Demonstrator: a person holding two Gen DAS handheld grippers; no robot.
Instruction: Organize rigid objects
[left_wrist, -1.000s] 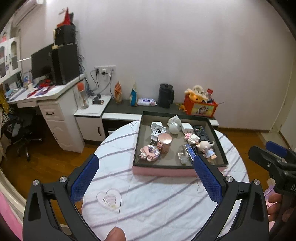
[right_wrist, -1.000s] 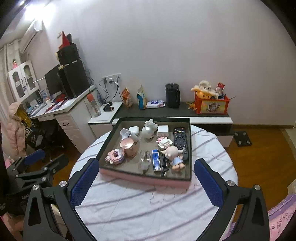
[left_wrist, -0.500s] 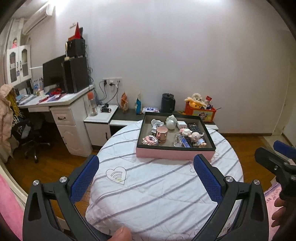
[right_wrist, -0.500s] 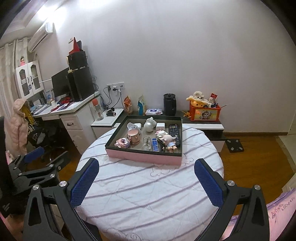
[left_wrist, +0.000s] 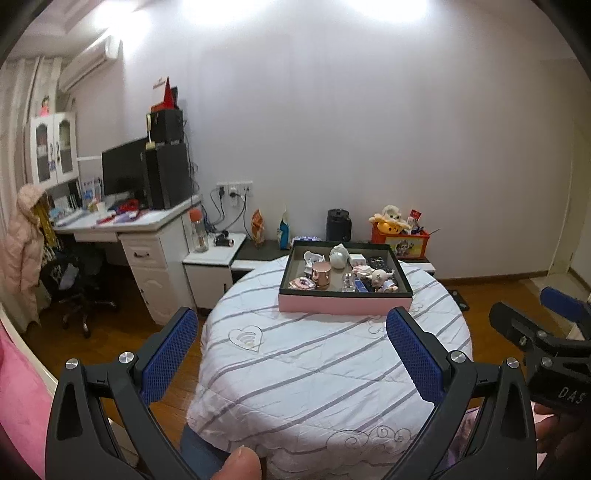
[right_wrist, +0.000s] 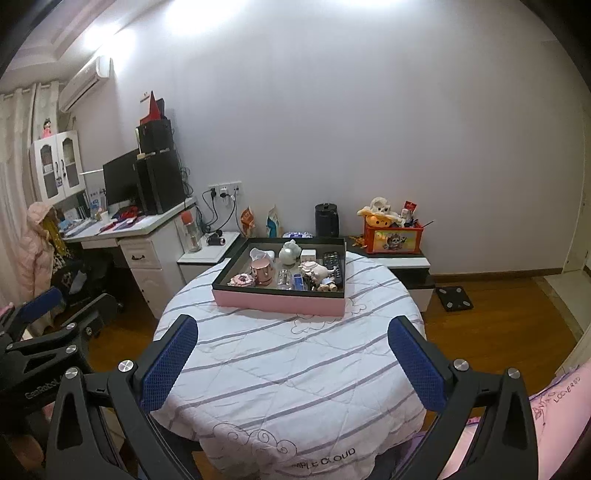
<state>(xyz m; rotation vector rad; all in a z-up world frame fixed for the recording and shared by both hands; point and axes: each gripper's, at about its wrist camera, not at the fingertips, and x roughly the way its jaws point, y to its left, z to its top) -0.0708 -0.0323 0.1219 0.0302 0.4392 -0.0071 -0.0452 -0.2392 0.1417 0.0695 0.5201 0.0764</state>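
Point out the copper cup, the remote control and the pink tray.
copper cup (right_wrist: 262, 271): right wrist view, on its side wall.
remote control (right_wrist: 332, 263): right wrist view, on its button face.
pink tray (right_wrist: 280, 304): right wrist view, on its near outer wall.

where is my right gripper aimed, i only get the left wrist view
observer: the right gripper points at the near half of the cloth, jaws open and empty
operator: what's the dark thing on the floor right of the table
observer: a black scale, lying flat by the low cabinet
operator: any print on the cloth's near edge
observer: yes, it reads "simple cloud" there
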